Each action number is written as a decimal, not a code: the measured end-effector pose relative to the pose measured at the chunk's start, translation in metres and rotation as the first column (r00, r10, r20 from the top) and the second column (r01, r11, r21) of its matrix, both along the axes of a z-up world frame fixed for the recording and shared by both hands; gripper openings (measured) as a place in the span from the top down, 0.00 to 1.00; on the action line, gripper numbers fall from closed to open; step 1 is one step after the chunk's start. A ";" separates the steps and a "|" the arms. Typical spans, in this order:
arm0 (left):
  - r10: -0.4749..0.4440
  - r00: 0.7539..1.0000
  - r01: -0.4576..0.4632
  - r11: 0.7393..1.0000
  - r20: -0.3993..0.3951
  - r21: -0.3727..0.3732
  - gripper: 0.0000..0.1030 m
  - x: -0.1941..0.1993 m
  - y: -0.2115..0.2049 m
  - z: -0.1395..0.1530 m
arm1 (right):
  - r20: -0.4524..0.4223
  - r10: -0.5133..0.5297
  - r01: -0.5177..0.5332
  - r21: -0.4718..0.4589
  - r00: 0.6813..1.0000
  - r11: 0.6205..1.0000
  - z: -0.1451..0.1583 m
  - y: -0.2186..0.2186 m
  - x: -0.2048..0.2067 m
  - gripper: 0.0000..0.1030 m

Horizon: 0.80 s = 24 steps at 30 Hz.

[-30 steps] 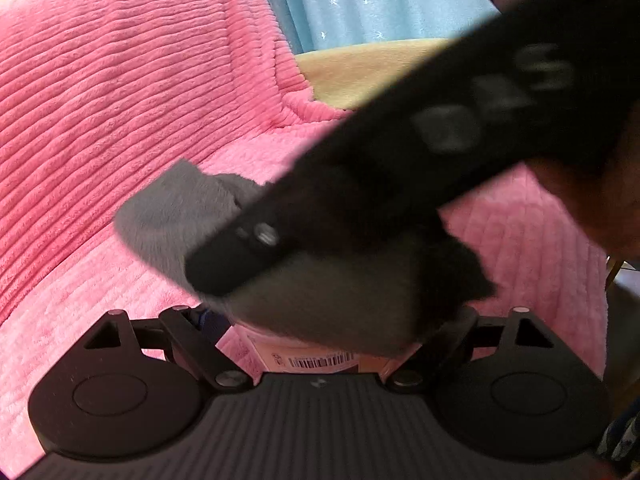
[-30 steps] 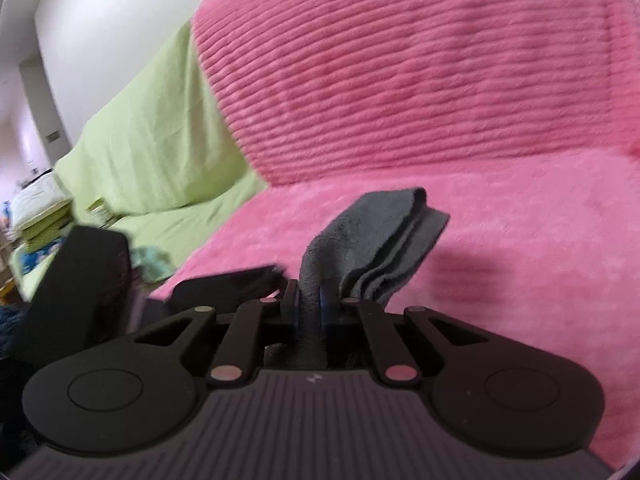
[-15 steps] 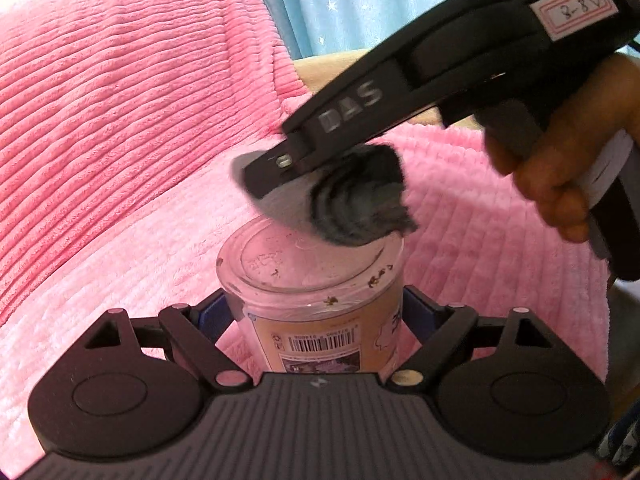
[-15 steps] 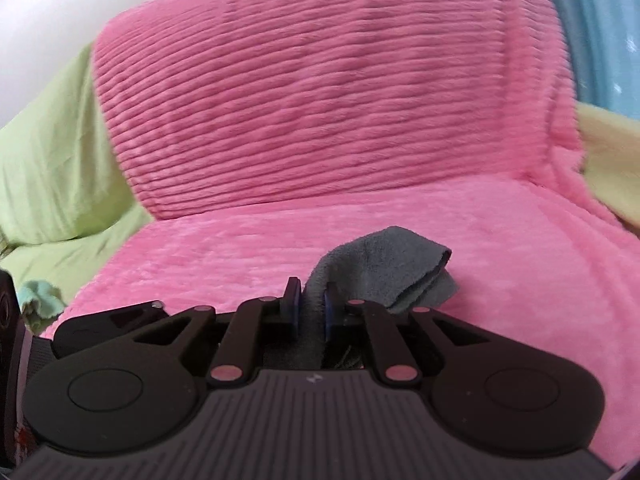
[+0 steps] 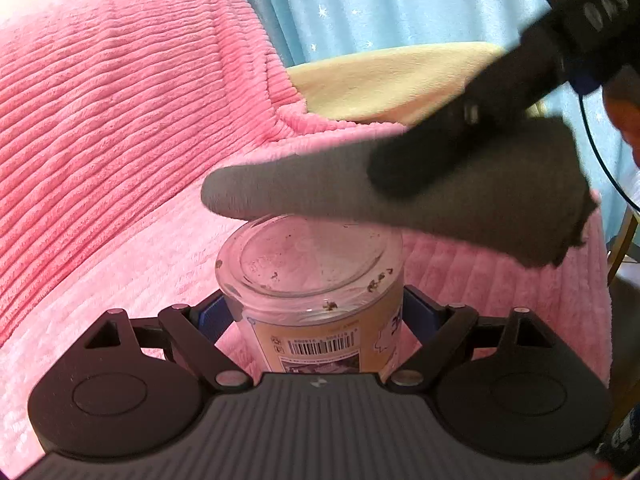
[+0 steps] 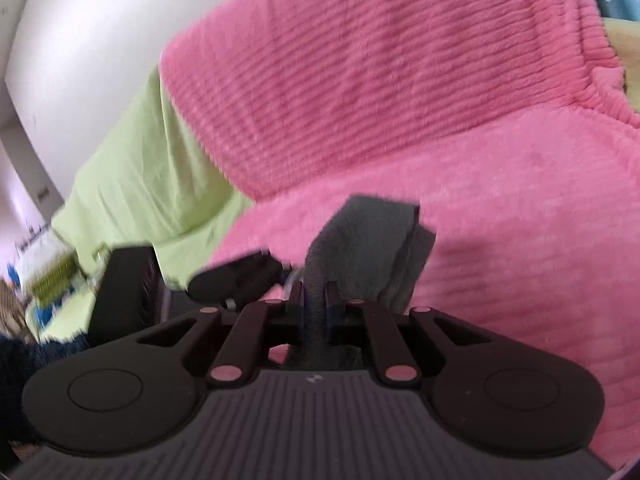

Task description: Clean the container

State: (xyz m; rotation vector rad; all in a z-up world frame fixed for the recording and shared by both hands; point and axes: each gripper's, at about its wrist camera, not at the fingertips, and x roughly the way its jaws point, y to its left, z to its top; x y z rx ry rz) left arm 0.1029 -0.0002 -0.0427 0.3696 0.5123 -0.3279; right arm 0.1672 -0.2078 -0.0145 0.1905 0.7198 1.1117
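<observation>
A clear glass jar [image 5: 312, 276] with a barcode label stands bottom-up between the blue pads of my left gripper [image 5: 316, 312], which is shut on it. Brown crumbs dot its upturned base. A grey cloth [image 5: 400, 196] stretches flat just over the far rim of the jar, touching it at the left. My right gripper [image 5: 408, 156] comes in from the upper right, blurred, shut on that cloth. In the right wrist view the grey cloth [image 6: 368, 240] sticks out between the closed fingers of my right gripper [image 6: 316, 300], and part of the left gripper's black body [image 6: 232, 280] shows at the left.
A pink ribbed blanket [image 5: 120, 128] covers the sofa seat and back all around. A yellow cushion [image 5: 384, 80] and a blue star curtain [image 5: 380, 4] lie behind. A green cover [image 6: 140, 184] lies to the left in the right wrist view. A hand [image 5: 628, 120] shows at the right edge.
The right gripper swung from bunching the cloth on the jar's base to the upper right, and the cloth is now spread flat over the far rim. The jar stays held.
</observation>
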 end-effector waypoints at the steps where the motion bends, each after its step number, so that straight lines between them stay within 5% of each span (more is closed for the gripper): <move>1: 0.000 1.000 0.000 1.000 -0.001 0.000 0.15 0.001 0.000 0.000 | 0.000 0.011 -0.011 -0.014 1.000 1.000 -0.002 0.003 0.000 0.92; 16: -0.006 1.000 0.006 1.000 -0.007 0.012 0.15 -0.009 -0.002 0.000 | 0.080 0.152 -0.147 -0.064 0.985 0.987 -0.001 0.044 -0.014 0.94; 24: 0.016 1.000 -0.016 1.000 -0.024 -0.008 0.15 -0.007 -0.001 0.000 | 0.106 0.068 -0.065 -0.024 0.992 0.998 -0.009 0.066 0.006 0.95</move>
